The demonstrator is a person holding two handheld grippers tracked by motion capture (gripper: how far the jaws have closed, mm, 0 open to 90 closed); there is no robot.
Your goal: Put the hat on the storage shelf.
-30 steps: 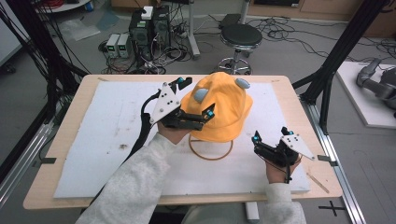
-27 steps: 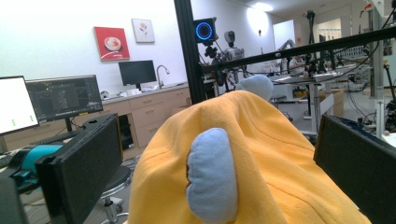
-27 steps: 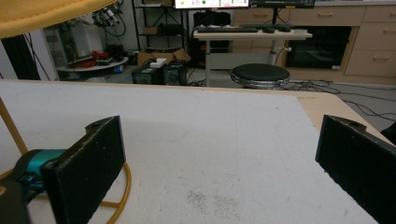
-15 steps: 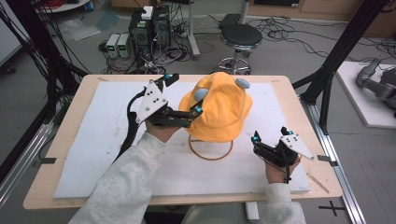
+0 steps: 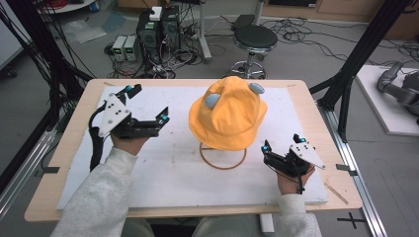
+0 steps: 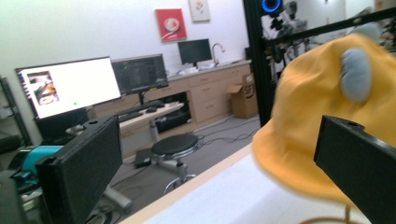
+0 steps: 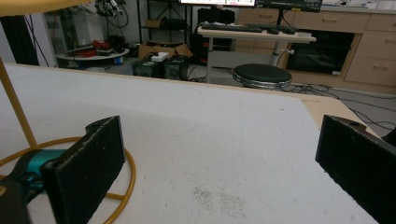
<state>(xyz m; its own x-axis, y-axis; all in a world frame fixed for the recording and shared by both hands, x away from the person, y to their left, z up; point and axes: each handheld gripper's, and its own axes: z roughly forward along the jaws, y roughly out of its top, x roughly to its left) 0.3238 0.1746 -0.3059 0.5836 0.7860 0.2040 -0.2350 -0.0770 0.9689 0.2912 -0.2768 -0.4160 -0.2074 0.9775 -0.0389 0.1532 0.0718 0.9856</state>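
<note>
An orange bucket hat (image 5: 228, 116) with two grey ears rests on a thin wire stand whose ring base (image 5: 223, 157) lies on the white board. My left gripper (image 5: 147, 103) is open a short way left of the hat, with nothing between its fingers. Seen from the left gripper view, the hat (image 6: 322, 121) fills the right side beyond the open left gripper (image 6: 219, 163). My right gripper (image 5: 281, 143) lies low on the board, right of the ring base and open. The right gripper view has the ring base (image 7: 126, 172) just past the left jaw of the right gripper (image 7: 224, 163).
A white board (image 5: 163, 173) covers the wooden table (image 5: 64, 148). A black stool (image 5: 254, 37) and computer boxes (image 5: 158, 29) stand on the floor beyond the far edge. Black frame posts (image 5: 346, 94) rise at the right rear corner.
My left gripper has drawn back to the left, away from the hat's brim, and stands open. The hat stays on its stand. The right gripper has not moved.
</note>
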